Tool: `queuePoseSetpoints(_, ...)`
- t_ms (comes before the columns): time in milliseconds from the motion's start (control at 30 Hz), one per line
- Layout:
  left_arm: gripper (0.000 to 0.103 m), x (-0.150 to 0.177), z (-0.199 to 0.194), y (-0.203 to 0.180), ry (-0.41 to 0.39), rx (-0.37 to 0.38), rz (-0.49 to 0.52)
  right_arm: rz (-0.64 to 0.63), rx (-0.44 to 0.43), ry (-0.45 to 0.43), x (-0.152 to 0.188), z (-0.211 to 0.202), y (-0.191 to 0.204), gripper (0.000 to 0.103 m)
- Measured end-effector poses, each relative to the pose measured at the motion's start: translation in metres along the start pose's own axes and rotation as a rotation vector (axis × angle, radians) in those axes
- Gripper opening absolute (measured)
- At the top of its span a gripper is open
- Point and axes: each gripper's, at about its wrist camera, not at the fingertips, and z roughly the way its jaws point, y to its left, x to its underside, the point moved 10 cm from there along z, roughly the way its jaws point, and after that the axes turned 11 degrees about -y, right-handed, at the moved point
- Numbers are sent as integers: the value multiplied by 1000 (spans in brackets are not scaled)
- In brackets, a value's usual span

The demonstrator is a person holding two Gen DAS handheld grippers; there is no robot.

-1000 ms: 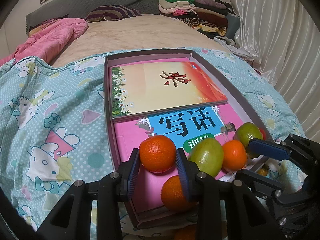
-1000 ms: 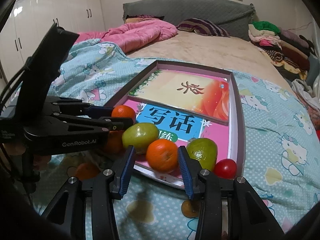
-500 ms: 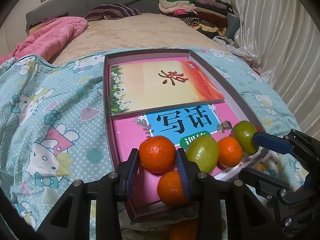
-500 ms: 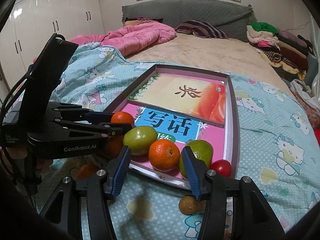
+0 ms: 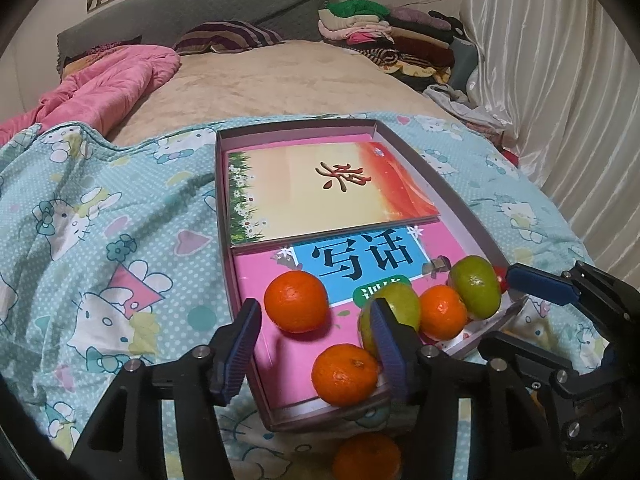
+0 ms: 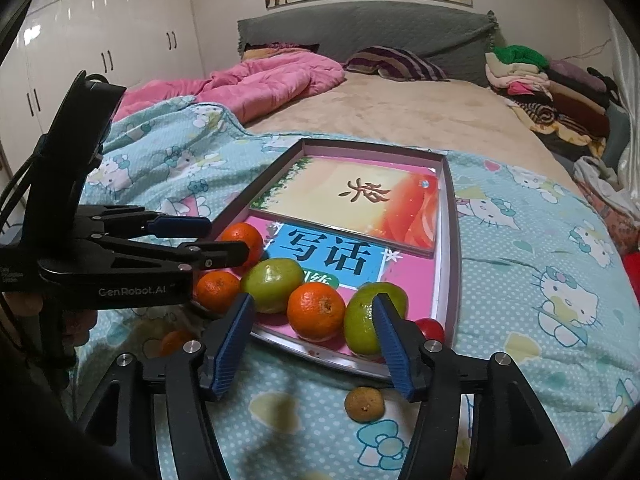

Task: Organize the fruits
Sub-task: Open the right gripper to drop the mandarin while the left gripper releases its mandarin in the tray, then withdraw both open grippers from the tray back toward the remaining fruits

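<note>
A shallow box (image 5: 218, 184) (image 6: 450, 216) holding two books lies on the bed. On the pink book sit three oranges (image 5: 296, 301) (image 5: 345, 374) (image 5: 442, 312) and two green fruits (image 5: 475, 286) (image 5: 400, 306). My left gripper (image 5: 316, 344) is open, just behind the released orange. My right gripper (image 6: 314, 342) is open, its jaws either side of an orange (image 6: 316, 311), apart from it. The green fruits also show in the right wrist view (image 6: 272, 285) (image 6: 370, 322).
Outside the box on the Hello Kitty blanket (image 5: 100, 240) lie an orange (image 5: 366, 458), a small brown fruit (image 6: 364, 404) and a red fruit (image 6: 432, 327). A pink quilt (image 5: 104, 84) and folded clothes (image 5: 384, 36) lie further back. Curtains (image 5: 560, 80) hang on the right.
Both grippers opened and drew back. The left let go of its orange and the right let go of its orange; both fruits now rest on the pink book.
</note>
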Motion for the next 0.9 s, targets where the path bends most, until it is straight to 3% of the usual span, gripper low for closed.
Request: queuePoseSetpoints(900,86,-20,-48,4,-101,-29,-13,77,56,-69,-19,-28,-31,70)
